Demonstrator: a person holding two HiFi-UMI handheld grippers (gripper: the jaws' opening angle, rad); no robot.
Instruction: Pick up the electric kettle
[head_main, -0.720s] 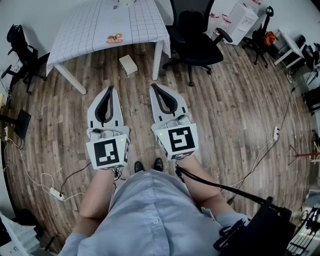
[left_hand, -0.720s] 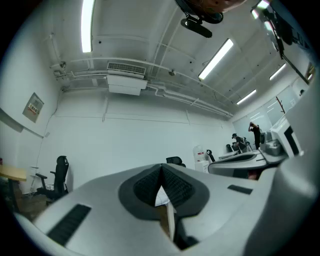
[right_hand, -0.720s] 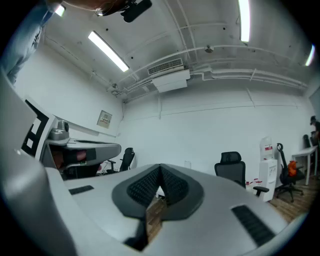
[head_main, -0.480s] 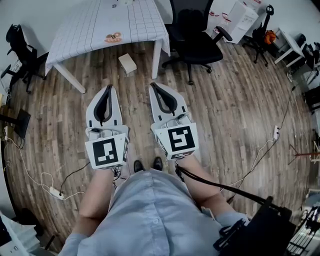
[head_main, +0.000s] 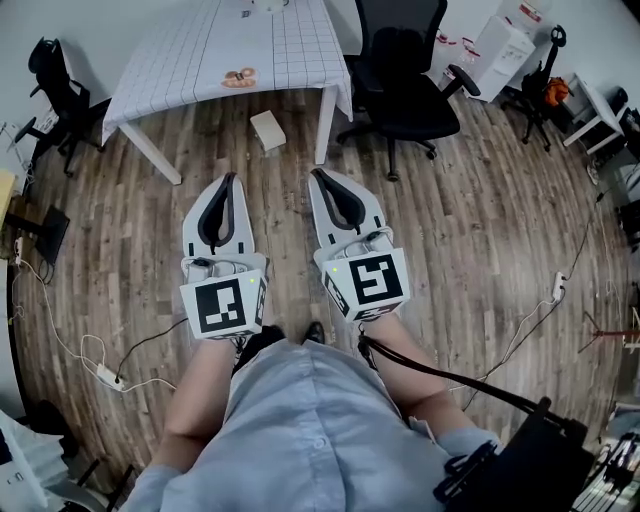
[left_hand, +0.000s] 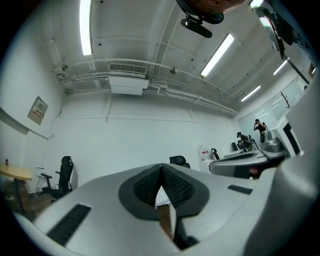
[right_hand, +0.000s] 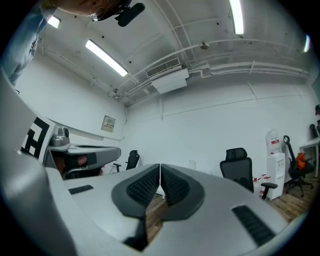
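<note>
No electric kettle shows clearly in any view. A white table (head_main: 200, 60) with a gridded cloth stands ahead; a small white object (head_main: 268, 5) at its far edge is cut off by the frame. My left gripper (head_main: 229, 178) and right gripper (head_main: 318, 173) are held side by side above the wooden floor, short of the table, both pointing at it. Each is shut with nothing between its pads. In the left gripper view the left gripper (left_hand: 161, 167) has its pads meeting at the tip. The right gripper (right_hand: 160, 167) looks the same in the right gripper view.
A black office chair (head_main: 405, 75) stands right of the table, and a small cardboard box (head_main: 268, 130) lies on the floor by a table leg. A small orange-brown item (head_main: 237, 76) rests on the cloth. Cables and a power strip (head_main: 105, 376) trail at left. Another black chair (head_main: 55, 75) stands at far left.
The table, chair and box have shifted slightly right and down in the head view. Both grippers stay side by side and shut.
</note>
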